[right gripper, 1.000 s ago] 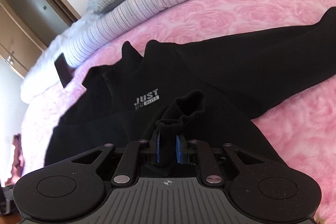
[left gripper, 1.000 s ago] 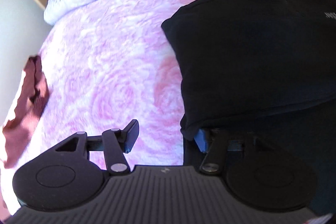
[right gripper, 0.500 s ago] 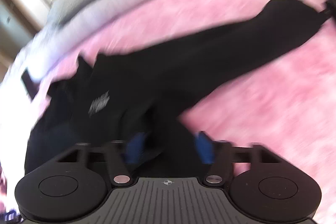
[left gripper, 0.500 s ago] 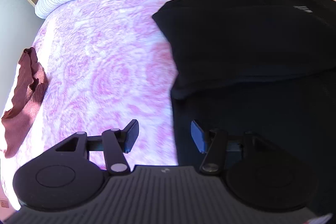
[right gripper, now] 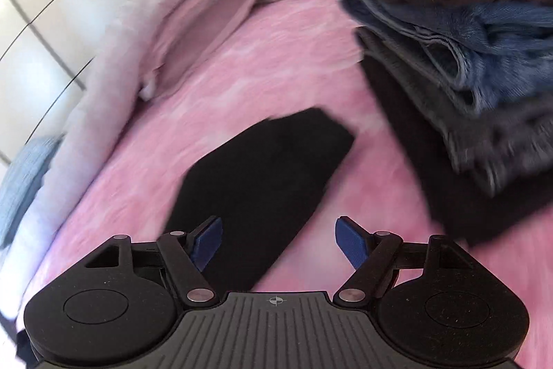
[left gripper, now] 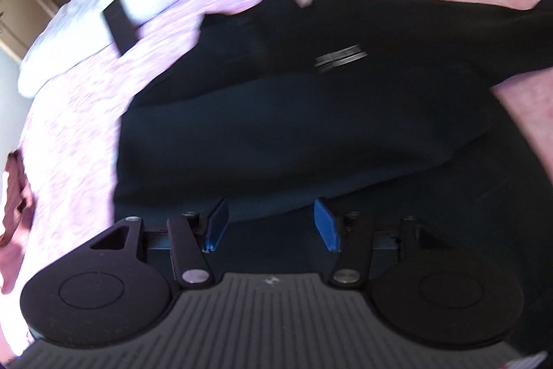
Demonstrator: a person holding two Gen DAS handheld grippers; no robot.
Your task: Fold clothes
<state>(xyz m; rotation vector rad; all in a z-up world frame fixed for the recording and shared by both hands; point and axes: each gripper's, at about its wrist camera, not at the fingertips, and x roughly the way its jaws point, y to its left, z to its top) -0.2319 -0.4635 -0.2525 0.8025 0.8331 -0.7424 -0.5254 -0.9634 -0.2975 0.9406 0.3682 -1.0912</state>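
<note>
1. Standing apart and empty, both my pairs of jaws gripped nothing: my left gripper hung over the black sweatshirt, my right gripper over its outstretched sleeve.
2. Spread across the pink bedspread, the sweatshirt looked soft, limp and light; I judged the sleeve's cuff end the best hold.
3. Only my right view showed a stack of folded jeans; only my left showed the sweatshirt's chest lettering, a flat black object and a maroon garment.
</note>
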